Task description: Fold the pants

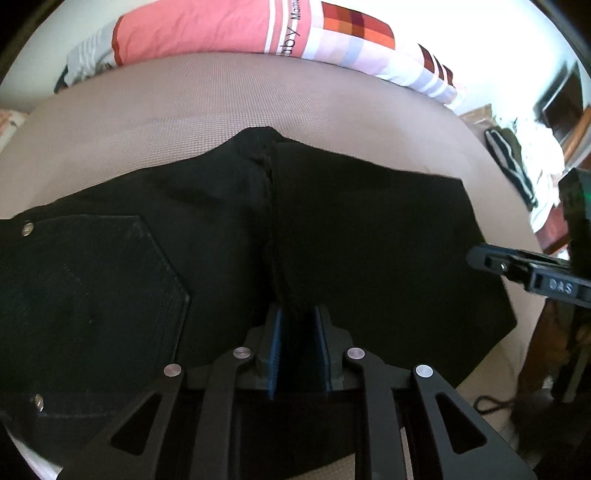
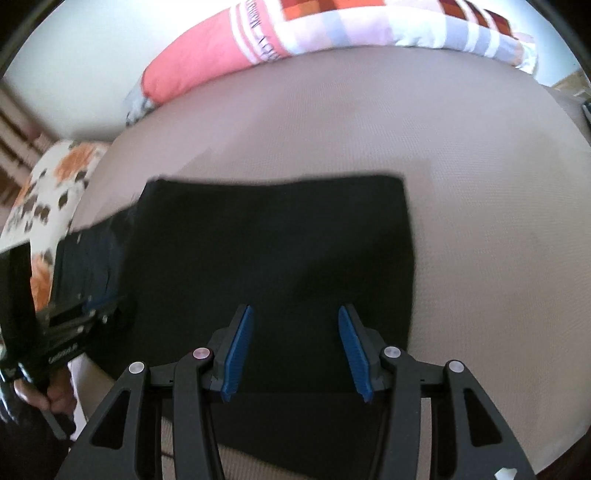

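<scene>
Black pants lie folded on a beige bed; a back pocket with rivets shows at the left. My left gripper is nearly closed, its blue pads pinching a raised ridge of the pants fabric. In the right wrist view the pants form a flat black rectangle. My right gripper is open just above the near part of the pants, empty. The right gripper also shows at the right edge of the left wrist view, and the left gripper at the left edge of the right wrist view.
A pink and checked pillow lies along the far edge of the bed. A flowered cushion sits at the left. Clothes are piled beyond the bed's right edge. Bare bedding lies beyond and right of the pants.
</scene>
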### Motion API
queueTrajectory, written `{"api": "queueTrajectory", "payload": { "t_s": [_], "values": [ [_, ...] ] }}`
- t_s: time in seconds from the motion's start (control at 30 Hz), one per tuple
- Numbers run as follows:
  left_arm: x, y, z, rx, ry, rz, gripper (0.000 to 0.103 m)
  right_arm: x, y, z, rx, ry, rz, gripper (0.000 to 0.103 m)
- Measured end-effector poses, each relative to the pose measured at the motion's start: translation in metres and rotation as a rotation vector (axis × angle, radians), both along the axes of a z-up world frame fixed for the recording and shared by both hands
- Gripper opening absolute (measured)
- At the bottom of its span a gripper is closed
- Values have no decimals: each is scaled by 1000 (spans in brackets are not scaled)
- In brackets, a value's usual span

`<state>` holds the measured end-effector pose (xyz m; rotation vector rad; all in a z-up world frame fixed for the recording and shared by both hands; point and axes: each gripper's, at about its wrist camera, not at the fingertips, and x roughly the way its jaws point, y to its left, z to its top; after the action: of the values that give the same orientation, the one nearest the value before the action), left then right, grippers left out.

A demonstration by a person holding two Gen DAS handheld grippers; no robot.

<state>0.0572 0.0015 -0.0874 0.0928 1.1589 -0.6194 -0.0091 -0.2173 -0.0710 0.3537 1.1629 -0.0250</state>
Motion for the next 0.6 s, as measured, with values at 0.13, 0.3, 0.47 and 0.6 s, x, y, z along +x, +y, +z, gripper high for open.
{"api": "queueTrajectory", "payload": {
  "t_s": [0.13, 0.3, 0.47, 0.6],
  "values": [
    [-9, 5, -1, 3, -8, 34, 21, -10, 20, -2, 11, 19, 54, 47],
    [-15, 7, 2, 39, -19, 85, 24, -15, 42, -3, 6, 28, 114, 47],
    [-20, 14, 11, 108, -68, 114, 36, -14, 59, -4, 25, 36, 151, 47],
    [-20, 30, 20, 143, -94, 136, 37, -10, 74, -5, 41, 44, 176, 47]
  ]
}}
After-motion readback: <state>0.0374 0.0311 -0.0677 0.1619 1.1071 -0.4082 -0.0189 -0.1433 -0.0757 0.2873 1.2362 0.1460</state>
